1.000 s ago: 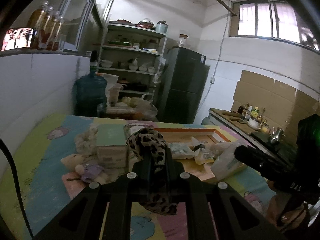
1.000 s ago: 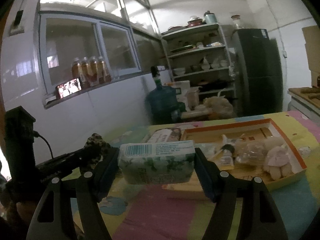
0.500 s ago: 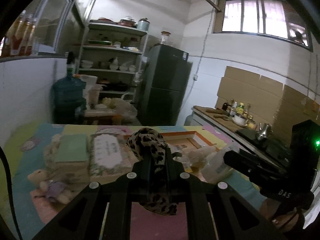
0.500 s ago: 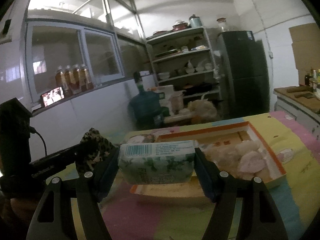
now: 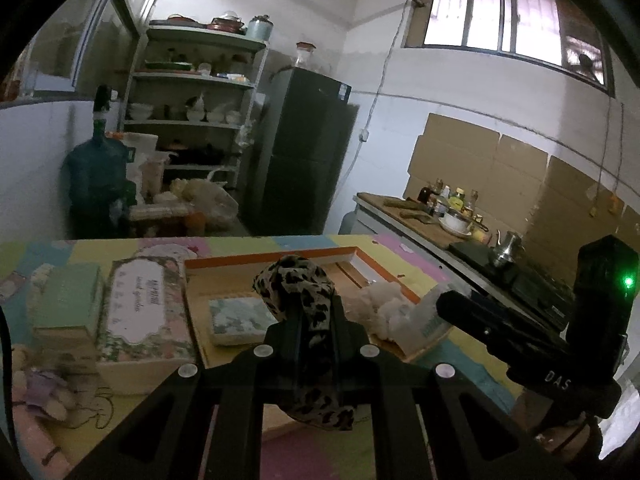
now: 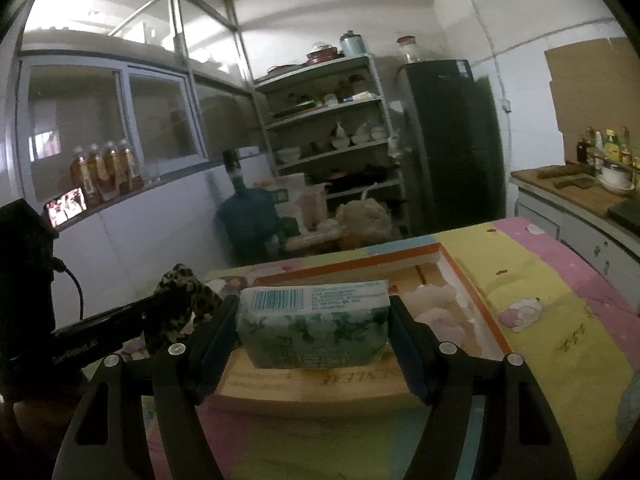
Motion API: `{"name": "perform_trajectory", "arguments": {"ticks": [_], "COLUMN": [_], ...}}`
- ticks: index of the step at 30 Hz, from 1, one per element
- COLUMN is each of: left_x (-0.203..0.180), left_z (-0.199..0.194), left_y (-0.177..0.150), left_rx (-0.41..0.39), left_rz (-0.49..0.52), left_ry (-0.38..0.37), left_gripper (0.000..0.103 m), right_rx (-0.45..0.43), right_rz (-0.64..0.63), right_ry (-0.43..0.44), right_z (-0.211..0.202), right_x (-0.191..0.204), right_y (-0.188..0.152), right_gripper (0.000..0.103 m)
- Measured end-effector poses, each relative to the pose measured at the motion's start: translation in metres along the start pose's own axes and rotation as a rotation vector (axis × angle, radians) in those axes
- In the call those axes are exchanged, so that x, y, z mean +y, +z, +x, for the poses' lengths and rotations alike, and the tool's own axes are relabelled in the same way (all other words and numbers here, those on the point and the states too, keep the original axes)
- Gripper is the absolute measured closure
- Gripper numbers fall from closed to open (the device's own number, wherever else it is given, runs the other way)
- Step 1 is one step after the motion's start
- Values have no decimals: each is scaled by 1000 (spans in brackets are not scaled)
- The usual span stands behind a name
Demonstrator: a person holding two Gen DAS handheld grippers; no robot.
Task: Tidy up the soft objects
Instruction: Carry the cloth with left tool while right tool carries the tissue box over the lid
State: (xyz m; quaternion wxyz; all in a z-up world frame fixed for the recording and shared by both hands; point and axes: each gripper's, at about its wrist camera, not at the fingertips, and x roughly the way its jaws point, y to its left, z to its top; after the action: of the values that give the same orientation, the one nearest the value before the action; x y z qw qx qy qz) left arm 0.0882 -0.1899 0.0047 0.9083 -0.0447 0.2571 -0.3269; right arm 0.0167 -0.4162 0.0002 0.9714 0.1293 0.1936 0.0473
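What changed: A second ago my left camera saw the toys and boxes on the left side of the table. Now it faces the orange-edged tray (image 5: 280,258) and the dark fridge (image 5: 304,152). My right camera has swung the same way, and the tray sits closer under my tissue pack.
Left gripper (image 5: 313,322): It is squeezed tight on the spotted cloth (image 5: 296,292). The cloth bunches up above the jaws and hangs down below them.
Right gripper (image 6: 314,322): Its two jaws press on both ends of the tissue pack (image 6: 314,330). The pack is up in the air, over the front edge of the tray.
How I hold them: Both grippers tip down a little toward the table. They are side by side, each one showing in the other's camera.
In the tray: A flat green pack (image 5: 240,320) lies there, with a fluffy white toy (image 5: 382,304) near it.
Beside the tray: A flowery box (image 5: 138,312) and a pale green box (image 5: 70,302) sit to the left.
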Motion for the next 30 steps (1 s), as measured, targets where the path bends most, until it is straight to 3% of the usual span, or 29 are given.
{"name": "perform_trajectory", "arguments": {"ticks": [23, 30], "left_x": [-14, -8], "left_z": [41, 54], "left_y": [-2, -10], "left_rx": [56, 95], "left_rz": [13, -3], "left_ry": [-39, -31], "left_gripper": [91, 91], "right_rx": [27, 74], "right_rz": [24, 17], "right_ry": [-40, -40], "right_z": [12, 24], "right_x": [-30, -33], "right_y": [-3, -8], "right_gripper": [29, 29]}}
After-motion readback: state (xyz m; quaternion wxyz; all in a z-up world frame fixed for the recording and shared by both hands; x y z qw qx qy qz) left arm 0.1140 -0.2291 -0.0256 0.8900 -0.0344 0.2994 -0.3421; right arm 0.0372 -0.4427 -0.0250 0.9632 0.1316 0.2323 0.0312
